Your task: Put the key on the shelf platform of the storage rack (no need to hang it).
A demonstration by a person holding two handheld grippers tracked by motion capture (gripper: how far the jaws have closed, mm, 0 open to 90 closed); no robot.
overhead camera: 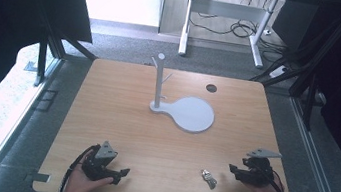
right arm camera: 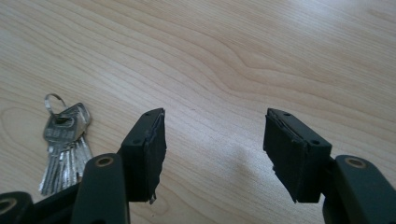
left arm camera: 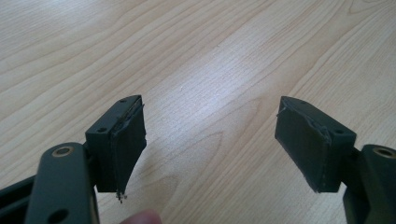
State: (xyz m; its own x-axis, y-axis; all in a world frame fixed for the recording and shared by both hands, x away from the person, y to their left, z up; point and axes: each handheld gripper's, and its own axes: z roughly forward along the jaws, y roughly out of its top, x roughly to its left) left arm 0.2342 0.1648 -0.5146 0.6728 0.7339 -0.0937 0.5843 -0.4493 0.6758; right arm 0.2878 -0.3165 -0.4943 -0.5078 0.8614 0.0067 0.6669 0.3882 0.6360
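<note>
Daylight from beyond the pale wooden worktop (overhead camera: 162,140) washes the high view soft and hazy, its sides dark. Both gripper views are bright, with faint sheen and soft shadows on the wood.

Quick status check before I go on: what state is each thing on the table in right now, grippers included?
Bunch of keys: lying flat on the table, free, beside the right gripper, not between its jaws.
Right gripper: open, nothing between the jaws.
Left gripper: open, empty, over bare wood.
White stand: upright on its round base, pegs bare.
Table: level, with a round hole near the far edge.
</note>
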